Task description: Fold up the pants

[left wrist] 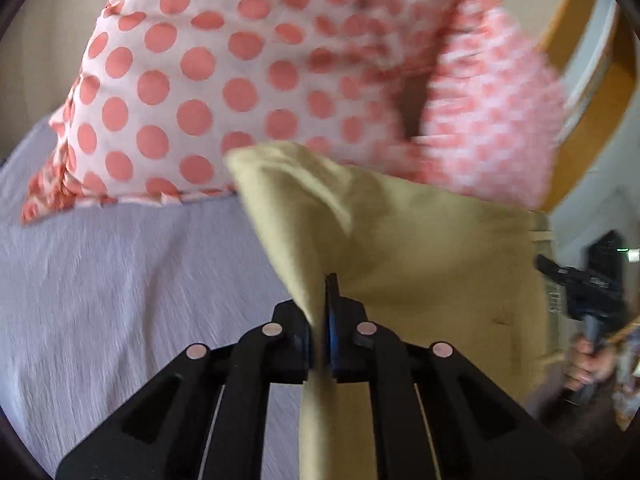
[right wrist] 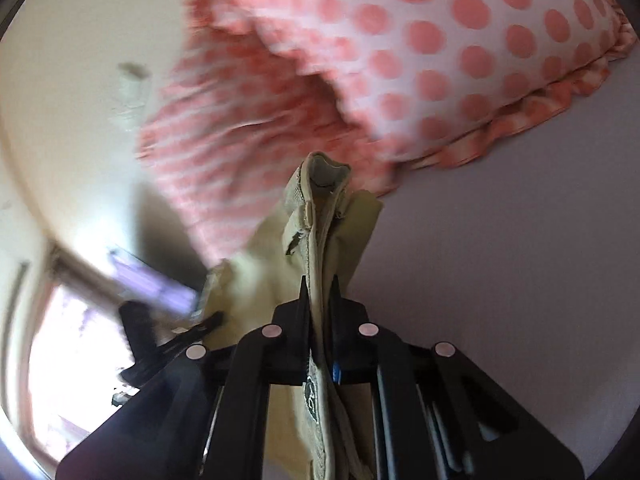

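Observation:
The khaki pants (left wrist: pixel 420 256) hang lifted above the lilac bed sheet (left wrist: pixel 120 300), stretched between both grippers. My left gripper (left wrist: pixel 322 300) is shut on a pinched fold of the pants' fabric. My right gripper (right wrist: pixel 320 300) is shut on the pants (right wrist: pixel 320 216) at the waistband, with belt loops and an inner label showing between the jaws. In the left wrist view the right gripper (left wrist: pixel 588 280) shows at the right edge, held by a hand, at the far side of the pants. The left gripper (right wrist: pixel 160 344) shows low left in the right wrist view.
A white pillow with coral polka dots (left wrist: pixel 240 80) leans at the head of the bed, just behind the pants; it also fills the top of the right wrist view (right wrist: pixel 440 60). A wooden bed frame (left wrist: pixel 588 80) curves at the right. A bright window (right wrist: pixel 68 360) is at the left.

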`<state>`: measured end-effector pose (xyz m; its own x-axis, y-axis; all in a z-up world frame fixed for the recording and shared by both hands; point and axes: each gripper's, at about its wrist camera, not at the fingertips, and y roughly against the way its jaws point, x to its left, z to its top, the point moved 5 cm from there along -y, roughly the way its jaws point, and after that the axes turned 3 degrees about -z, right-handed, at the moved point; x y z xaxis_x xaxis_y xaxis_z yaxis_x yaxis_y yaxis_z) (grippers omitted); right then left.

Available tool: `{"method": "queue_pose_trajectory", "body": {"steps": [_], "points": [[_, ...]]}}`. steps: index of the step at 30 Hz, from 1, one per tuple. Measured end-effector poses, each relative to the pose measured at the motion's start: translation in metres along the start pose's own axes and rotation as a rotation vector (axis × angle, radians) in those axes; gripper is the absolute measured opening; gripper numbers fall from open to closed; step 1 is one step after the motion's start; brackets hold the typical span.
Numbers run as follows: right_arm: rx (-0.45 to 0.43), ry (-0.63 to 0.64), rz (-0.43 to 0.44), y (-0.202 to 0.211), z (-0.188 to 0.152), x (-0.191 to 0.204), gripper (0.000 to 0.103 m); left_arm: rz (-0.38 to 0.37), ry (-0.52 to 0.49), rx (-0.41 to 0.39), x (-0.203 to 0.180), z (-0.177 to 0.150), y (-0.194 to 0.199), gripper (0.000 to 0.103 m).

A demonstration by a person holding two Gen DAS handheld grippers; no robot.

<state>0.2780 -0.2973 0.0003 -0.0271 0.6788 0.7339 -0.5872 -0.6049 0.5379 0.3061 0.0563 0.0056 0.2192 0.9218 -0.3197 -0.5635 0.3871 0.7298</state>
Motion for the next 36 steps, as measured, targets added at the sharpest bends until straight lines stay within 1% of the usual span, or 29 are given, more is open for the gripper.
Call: {"method": "queue_pose_trajectory", "body": {"steps": [1, 2, 3, 4, 5, 6, 7, 8, 9, 10, 11, 12, 13, 14, 15, 16, 17, 18, 19, 20, 21, 23, 24, 25, 28, 29, 32, 33, 36], "points": [[0.019, 0.0, -0.073, -0.013, 0.002, -0.01, 0.01, 0.068, -0.002, 0.034, 0.005, 0.0, -0.017, 0.013], [0.045, 0.002, -0.144, -0.022, 0.0, -0.018, 0.016, 0.111, 0.004, 0.066, 0.01, -0.003, -0.027, 0.017], [0.076, -0.007, -0.219, -0.029, -0.002, -0.027, 0.021, 0.118, 0.007, 0.065, 0.011, -0.004, -0.027, 0.024], [0.082, -0.018, -0.23, -0.026, -0.003, -0.03, 0.022, 0.128, 0.006, 0.051, 0.012, -0.007, -0.021, 0.024], [0.06, -0.015, -0.23, -0.017, -0.003, -0.029, 0.025, 0.14, -0.002, 0.03, 0.011, -0.009, -0.009, 0.026], [-0.005, 0.007, -0.243, 0.002, 0.0, -0.022, 0.039, 0.143, -0.007, 0.009, 0.01, -0.011, 0.003, 0.034], [-0.053, 0.028, -0.227, 0.017, 0.0, -0.015, 0.05, 0.118, -0.007, -0.021, 0.004, -0.015, 0.02, 0.047], [-0.085, 0.045, -0.189, 0.028, -0.001, -0.005, 0.072, 0.075, -0.007, -0.046, -0.003, -0.02, 0.033, 0.053], [-0.087, 0.064, -0.126, 0.036, -0.009, 0.008, 0.08, 0.031, -0.013, -0.059, -0.012, -0.025, 0.042, 0.066], [-0.068, 0.078, -0.082, 0.036, -0.015, 0.016, 0.08, -0.018, -0.022, -0.06, -0.025, -0.034, 0.048, 0.074], [-0.042, 0.091, -0.058, 0.033, -0.022, 0.023, 0.081, -0.053, -0.031, -0.049, -0.037, -0.042, 0.047, 0.076], [-0.001, 0.096, -0.065, 0.024, -0.031, 0.026, 0.081, -0.082, -0.035, -0.014, -0.048, -0.048, 0.038, 0.081], [0.042, 0.087, -0.086, 0.011, -0.036, 0.024, 0.083, -0.096, -0.029, 0.021, -0.054, -0.054, 0.029, 0.082], [0.074, 0.072, -0.114, 0.001, -0.037, 0.02, 0.083, -0.091, -0.019, 0.064, -0.058, -0.06, 0.016, 0.082], [0.118, 0.043, -0.16, -0.013, -0.039, 0.011, 0.083, -0.063, -0.011, 0.104, -0.059, -0.065, 0.005, 0.081], [0.14, 0.019, -0.177, -0.02, -0.041, 0.005, 0.083, -0.017, -0.018, 0.124, -0.06, -0.071, -0.003, 0.081], [0.131, 0.009, -0.179, -0.017, -0.044, 0.003, 0.083, 0.022, -0.042, 0.099, -0.064, -0.073, 0.001, 0.081], [0.098, 0.013, -0.221, -0.005, -0.048, 0.009, 0.084, 0.059, -0.054, 0.088, -0.067, -0.076, 0.007, 0.082], [0.08, 0.035, -0.248, 0.004, -0.053, 0.016, 0.088, 0.108, -0.059, 0.074, -0.07, -0.083, 0.02, 0.089], [0.045, 0.089, -0.284, 0.02, -0.064, 0.028, 0.099, 0.14, -0.061, 0.052, -0.072, -0.09, 0.034, 0.093], [0.013, 0.128, -0.302, 0.029, -0.074, 0.037, 0.102, 0.157, -0.064, 0.029, -0.072, -0.097, 0.046, 0.099], [-0.044, 0.222, -0.329, 0.046, -0.104, 0.053, 0.102, 0.205, -0.075, -0.023, -0.074, -0.124, 0.075, 0.1], [-0.05, 0.284, -0.361, 0.048, -0.125, 0.06, 0.102, 0.223, -0.074, -0.027, -0.073, -0.135, 0.081, 0.101], [-0.054, 0.324, -0.396, 0.048, -0.138, 0.064, 0.102, 0.243, -0.069, -0.028, -0.072, -0.153, 0.089, 0.101], [-0.056, 0.434, -0.507, 0.034, -0.177, 0.071, 0.102, 0.244, -0.061, -0.016, -0.068, -0.188, 0.094, 0.101], [-0.056, 0.452, -0.52, 0.032, -0.182, 0.072, 0.102, 0.25, -0.067, -0.008, -0.07, -0.195, 0.092, 0.101], [-0.051, 0.508, -0.58, 0.024, -0.198, 0.07, 0.102, 0.305, -0.092, 0.002, -0.074, -0.204, 0.081, 0.101], [-0.049, 0.516, -0.597, 0.021, -0.202, 0.069, 0.102, 0.315, -0.098, -0.009, -0.073, -0.206, 0.08, 0.101], [-0.041, 0.51, -0.605, 0.019, -0.213, 0.067, 0.102, 0.312, -0.091, -0.019, -0.071, -0.21, 0.082, 0.101]]}}
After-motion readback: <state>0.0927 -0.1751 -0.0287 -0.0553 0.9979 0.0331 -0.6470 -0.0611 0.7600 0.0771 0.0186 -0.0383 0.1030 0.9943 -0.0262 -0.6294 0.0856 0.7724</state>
